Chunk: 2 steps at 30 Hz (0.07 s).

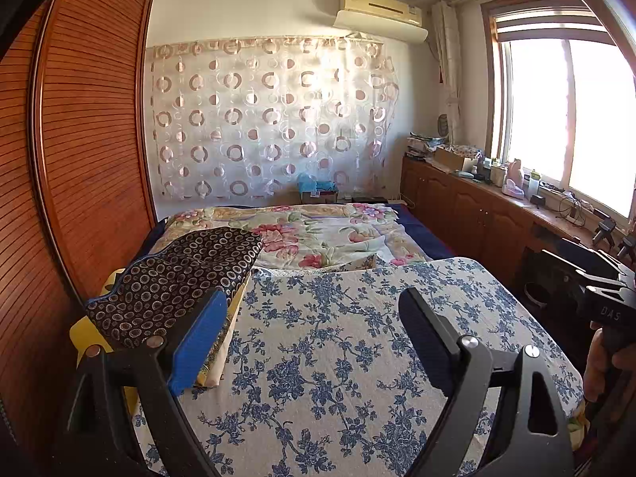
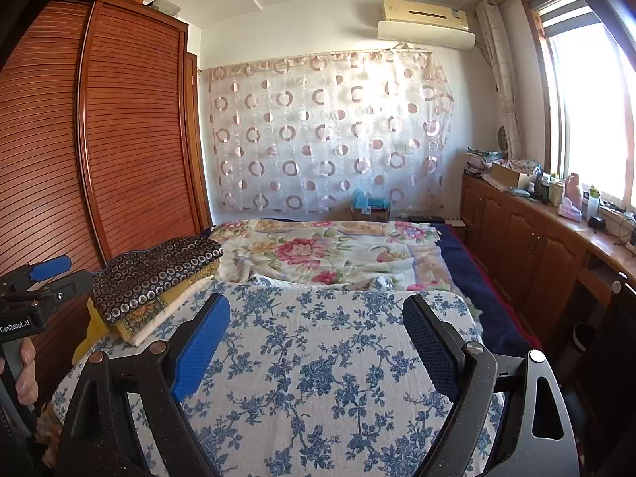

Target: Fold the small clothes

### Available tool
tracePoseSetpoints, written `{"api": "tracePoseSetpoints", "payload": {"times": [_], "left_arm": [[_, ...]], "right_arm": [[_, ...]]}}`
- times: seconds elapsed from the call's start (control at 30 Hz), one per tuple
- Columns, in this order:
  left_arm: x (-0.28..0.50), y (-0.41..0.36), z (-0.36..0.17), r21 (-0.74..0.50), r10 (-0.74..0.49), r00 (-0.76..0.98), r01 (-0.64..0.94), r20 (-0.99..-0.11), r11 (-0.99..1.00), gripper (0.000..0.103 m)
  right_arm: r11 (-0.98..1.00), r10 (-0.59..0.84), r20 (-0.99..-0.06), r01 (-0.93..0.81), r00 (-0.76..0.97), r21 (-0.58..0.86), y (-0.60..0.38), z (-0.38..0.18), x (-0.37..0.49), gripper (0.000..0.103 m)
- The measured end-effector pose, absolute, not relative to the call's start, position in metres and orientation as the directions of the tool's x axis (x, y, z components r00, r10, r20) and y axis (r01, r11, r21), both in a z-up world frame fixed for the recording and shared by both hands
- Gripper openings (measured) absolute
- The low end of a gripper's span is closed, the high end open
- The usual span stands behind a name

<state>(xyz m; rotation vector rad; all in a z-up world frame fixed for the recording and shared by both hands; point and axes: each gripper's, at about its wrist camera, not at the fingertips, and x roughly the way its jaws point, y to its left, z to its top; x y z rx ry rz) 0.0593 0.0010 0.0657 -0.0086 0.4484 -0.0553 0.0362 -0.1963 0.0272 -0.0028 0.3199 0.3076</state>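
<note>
Hovering wide apart over the blue-flowered cloth (image 1: 338,338): left gripper (image 1: 314,338), jaws spread, pinching nothing. Matching it on the other side: right gripper (image 2: 318,346), likewise spread and carrying nothing, hanging above the same cloth (image 2: 318,357). Also showing at the frame edges: right gripper body at the right margin of the left view, left gripper body at the left margin of the right view.

Sitting at the left edge of the bed (image 2: 469,274), beside the wooden wardrobe (image 1: 87,139): a stack of folded clothes (image 1: 175,282), dark ring-patterned piece on top (image 2: 155,270), yellow and pale layers beneath. Judging from that stack, looking like several garments already finished and set aside. Lying flat and smooth across the near end, the blue-flowered cloth, possibly the working surface, possibly the next item; not telling which from these views.

Not showing anywhere: a loose unfolded garment waiting its turn. Being cut off: the near edge of the cloth under both grippers, and the floor to either side. Staying hard to read: how many pieces making up the stack, and the rumpled pink-flowered bedding (image 1: 318,234) behind, possibly hiding small items in its folds. Washing out much of the window side (image 2: 588,119): strong glare.
</note>
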Motion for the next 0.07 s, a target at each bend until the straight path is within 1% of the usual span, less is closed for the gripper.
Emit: {"api": "tracePoseSetpoints", "payload": {"times": [0.07], "left_arm": [[0.0592,0.0010,0.0657,-0.020,-0.056,0.899,0.052,-0.434,0.998,0.089]], "right_arm": [[0.954,0.296,-0.309,-0.297,0.904,0.046,-0.1962,0.0270,0.0359,0.090]]}}
